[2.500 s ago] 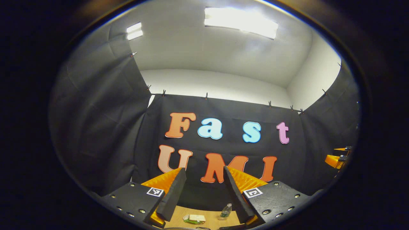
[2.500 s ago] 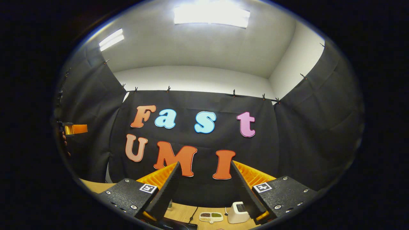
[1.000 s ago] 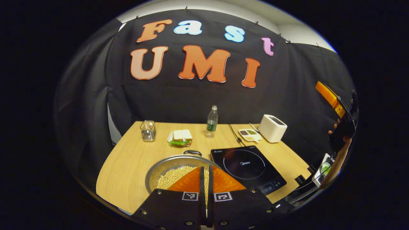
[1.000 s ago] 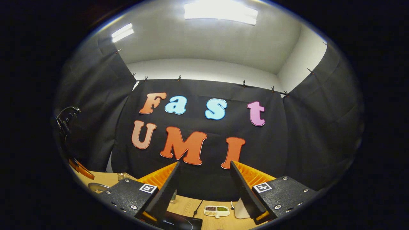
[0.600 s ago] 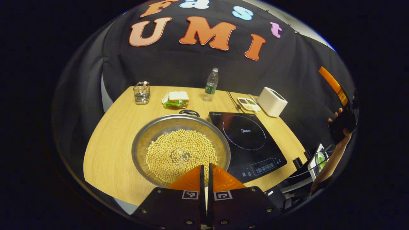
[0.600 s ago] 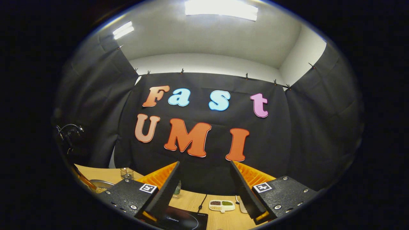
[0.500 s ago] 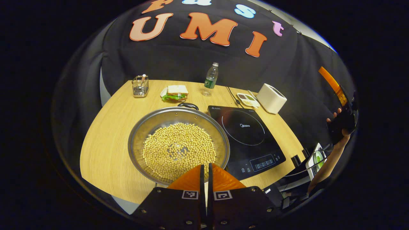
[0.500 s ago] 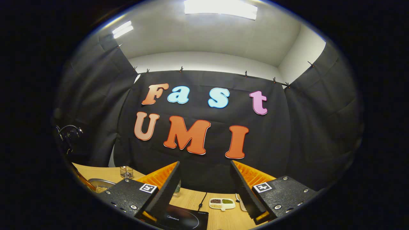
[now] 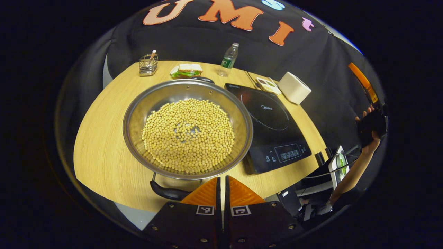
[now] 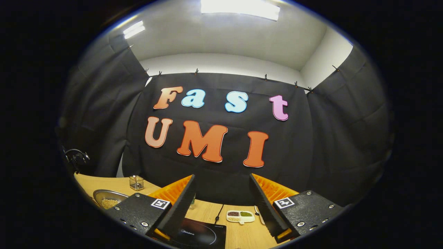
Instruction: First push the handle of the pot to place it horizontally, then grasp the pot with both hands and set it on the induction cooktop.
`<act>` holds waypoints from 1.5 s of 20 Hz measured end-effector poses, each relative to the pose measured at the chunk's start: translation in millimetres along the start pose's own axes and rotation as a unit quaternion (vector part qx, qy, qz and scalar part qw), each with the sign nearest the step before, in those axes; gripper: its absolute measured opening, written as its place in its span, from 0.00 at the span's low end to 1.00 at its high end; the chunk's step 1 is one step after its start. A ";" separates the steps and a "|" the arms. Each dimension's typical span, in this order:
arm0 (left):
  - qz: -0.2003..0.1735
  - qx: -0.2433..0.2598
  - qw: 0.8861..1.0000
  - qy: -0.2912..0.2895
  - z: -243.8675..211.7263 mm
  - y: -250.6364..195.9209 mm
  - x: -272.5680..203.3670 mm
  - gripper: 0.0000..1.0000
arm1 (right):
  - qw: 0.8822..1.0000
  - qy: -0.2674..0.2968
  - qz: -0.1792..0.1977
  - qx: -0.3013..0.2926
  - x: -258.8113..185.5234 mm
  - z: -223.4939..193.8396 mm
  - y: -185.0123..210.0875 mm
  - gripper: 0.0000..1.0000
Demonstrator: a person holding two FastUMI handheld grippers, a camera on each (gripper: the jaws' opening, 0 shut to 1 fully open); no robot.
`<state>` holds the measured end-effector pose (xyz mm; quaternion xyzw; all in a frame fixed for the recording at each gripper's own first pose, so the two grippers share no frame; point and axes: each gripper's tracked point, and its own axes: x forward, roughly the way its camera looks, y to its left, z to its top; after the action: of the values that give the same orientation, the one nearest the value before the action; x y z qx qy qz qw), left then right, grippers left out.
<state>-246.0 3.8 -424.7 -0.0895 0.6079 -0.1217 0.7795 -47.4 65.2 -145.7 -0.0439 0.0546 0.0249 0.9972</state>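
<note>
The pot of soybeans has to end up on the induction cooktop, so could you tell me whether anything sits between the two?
Nothing visible does. In the left gripper view the pot sits on the table right beside the induction cooktop, its rim nearly at the cooktop's edge, and the glass top is bare. The toaster and small divided dish stand behind it.

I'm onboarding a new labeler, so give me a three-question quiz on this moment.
1. True or false: the pot sits on the induction cooktop.
2. The left tool is: A open, B shut.
3. What fills the pot?

Key: 1 false, it stands on the table beside the cooktop. 2 B; the right tool is open. 3 Small pale beans.
</note>
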 end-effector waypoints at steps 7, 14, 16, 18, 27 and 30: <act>-0.010 -0.044 0.999 0.025 -8.4 10.6 6.1 0.02 | 1.000 0.024 0.002 0.006 7.8 -20.6 9.4 0.94; 0.037 -0.060 0.997 0.027 -1.4 57.5 -2.2 0.02 | 0.998 0.063 0.015 0.017 8.7 -44.2 23.6 0.94; 0.057 -0.061 0.996 0.029 0.5 74.6 -5.2 0.02 | 0.997 0.074 0.020 0.019 6.0 -47.5 25.3 0.94; 0.072 -0.069 0.994 0.032 0.3 88.3 -8.9 0.02 | 0.997 0.076 0.020 0.016 9.7 -50.5 27.9 0.95; 0.151 -0.085 0.985 0.017 12.4 147.9 -18.5 0.01 | 0.993 0.102 0.058 0.016 11.0 -77.7 56.9 0.95; 0.182 -0.085 0.980 0.008 21.7 173.6 -23.3 0.02 | 0.990 0.118 0.073 0.020 12.4 -89.2 71.0 0.94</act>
<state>-216.4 176.2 -447.7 -0.0421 0.6287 0.0734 0.7730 -48.5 128.4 -241.4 -0.0227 0.1750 0.0914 0.9800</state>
